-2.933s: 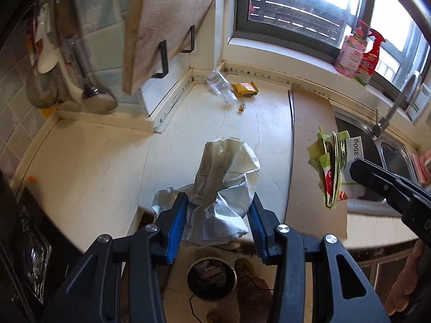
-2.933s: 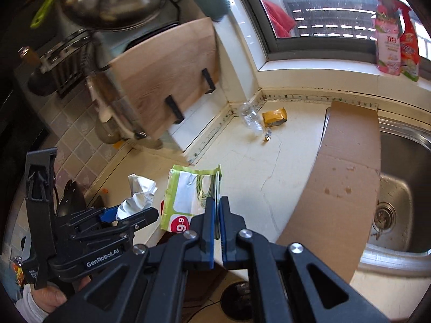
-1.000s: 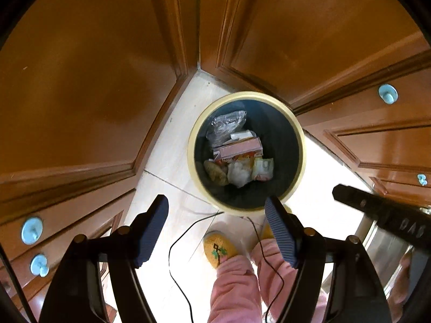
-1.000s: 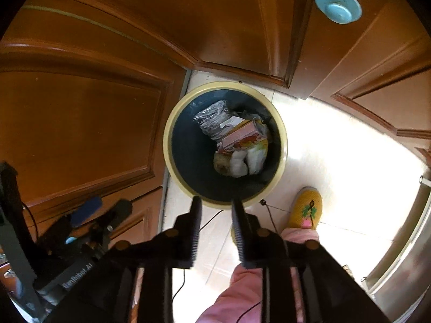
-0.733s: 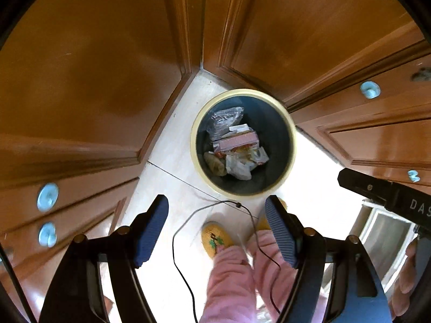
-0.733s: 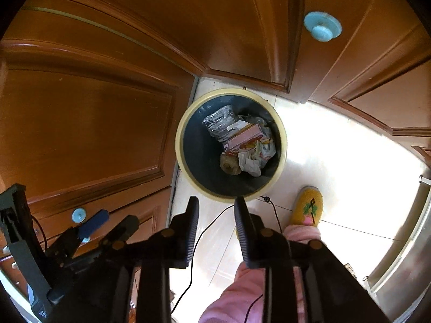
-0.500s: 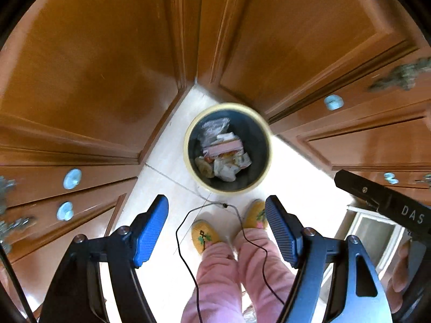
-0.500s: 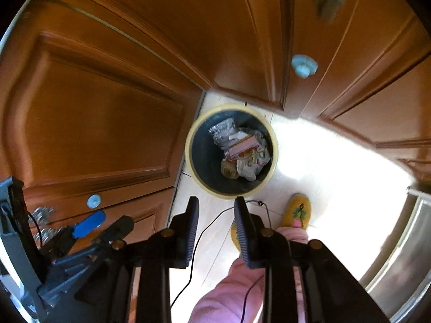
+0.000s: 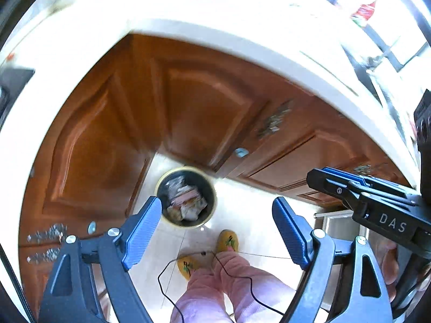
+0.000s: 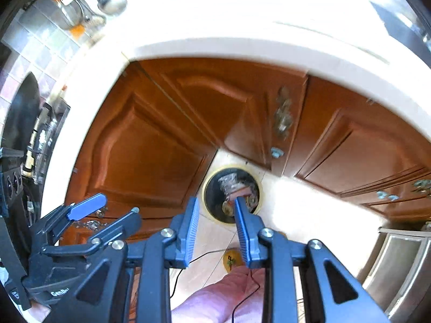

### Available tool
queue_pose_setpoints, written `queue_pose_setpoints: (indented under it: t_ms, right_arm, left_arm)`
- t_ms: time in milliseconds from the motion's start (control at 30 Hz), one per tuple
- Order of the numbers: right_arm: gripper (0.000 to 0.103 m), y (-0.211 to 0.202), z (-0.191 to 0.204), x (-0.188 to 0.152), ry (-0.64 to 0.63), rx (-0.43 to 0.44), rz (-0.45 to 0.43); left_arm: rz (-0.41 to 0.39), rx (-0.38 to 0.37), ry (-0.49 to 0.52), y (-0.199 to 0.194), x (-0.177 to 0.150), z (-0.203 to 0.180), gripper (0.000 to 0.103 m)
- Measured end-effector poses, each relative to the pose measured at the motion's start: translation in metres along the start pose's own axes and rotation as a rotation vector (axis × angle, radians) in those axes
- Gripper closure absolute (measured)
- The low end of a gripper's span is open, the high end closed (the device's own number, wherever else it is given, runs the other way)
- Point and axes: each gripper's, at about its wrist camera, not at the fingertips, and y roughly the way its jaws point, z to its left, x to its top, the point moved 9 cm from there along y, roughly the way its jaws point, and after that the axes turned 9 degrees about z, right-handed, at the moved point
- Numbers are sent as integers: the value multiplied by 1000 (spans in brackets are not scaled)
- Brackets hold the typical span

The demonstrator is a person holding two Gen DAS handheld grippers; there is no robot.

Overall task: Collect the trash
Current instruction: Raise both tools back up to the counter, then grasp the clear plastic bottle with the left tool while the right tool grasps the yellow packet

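A round trash bin (image 9: 207, 188) with a yellow rim stands on the floor by the brown cabinets, holding wrappers and crumpled paper (image 9: 186, 207). It also shows in the right wrist view (image 10: 215, 191). My left gripper (image 9: 216, 223) is open and empty, high above the bin. My right gripper (image 10: 216, 226) is open and empty, also high above the bin. The right gripper shows at the right of the left wrist view (image 9: 317, 179), and the left gripper at the lower left of the right wrist view (image 10: 107, 215).
The pale countertop (image 9: 188, 18) curves across the top, overexposed and blurred. Brown cabinet doors (image 10: 150, 145) sit below it. The person's pink trousers and yellow slippers (image 9: 229, 241) stand on the tiled floor, with a thin black cable (image 9: 172, 269). A steel appliance (image 10: 398, 263) is at the right.
Both grippers let their trash fall into the bin earlier and have since risen; the bin looks smaller and the countertop edge has come into view. The right jaws stand wider apart.
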Motion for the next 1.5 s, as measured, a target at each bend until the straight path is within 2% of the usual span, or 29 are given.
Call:
queue_pose_setpoints:
  t_ms: [133, 233, 367, 467, 600, 700, 867, 967, 1067, 1200, 1367, 1500]
  right_arm:
    - [74, -49, -5, 6, 9, -26, -61]
    - [67, -82, -11, 11, 17, -54, -114]
    - [66, -121, -17, 19, 41, -57, -186]
    - [66, -152, -17, 26, 44, -67, -232]
    - [65, -190, -21, 39, 48, -69, -312]
    - [62, -215, -24, 52, 58, -68, -357]
    - [61, -249, -36, 91, 39, -109, -414]
    - [60, -265, -49, 132, 19, -98, -437]
    - [57, -273, -65, 175, -11, -80, -461]
    - [55, -269, -80, 248, -38, -33, -441]
    - [55, -236, -97, 352, -62, 35, -371]
    - [55, -185, -105, 422, -58, 119, -288]
  left_arm:
    - [-61, -45, 61, -34, 17, -30, 18]
    - [-97, -91, 89, -56, 32, -50, 14]
    - [-139, -154, 133, -89, 52, -78, 14]
    - [-196, -174, 182, -114, 67, -99, 12]
    - [-247, -204, 220, -152, 89, -120, 2]
    - [-276, -234, 226, -175, 112, -134, 1]
    - [-319, -215, 206, -190, 164, -143, 1]
    - [-352, -193, 191, -193, 206, -141, 1]
    - [-388, -130, 167, -188, 254, -134, 1]
    - [-374, -63, 112, -167, 320, -124, 1]
    - [-333, 0, 17, -123, 404, -107, 1]
    - [-309, -4, -60, -84, 461, -95, 1]
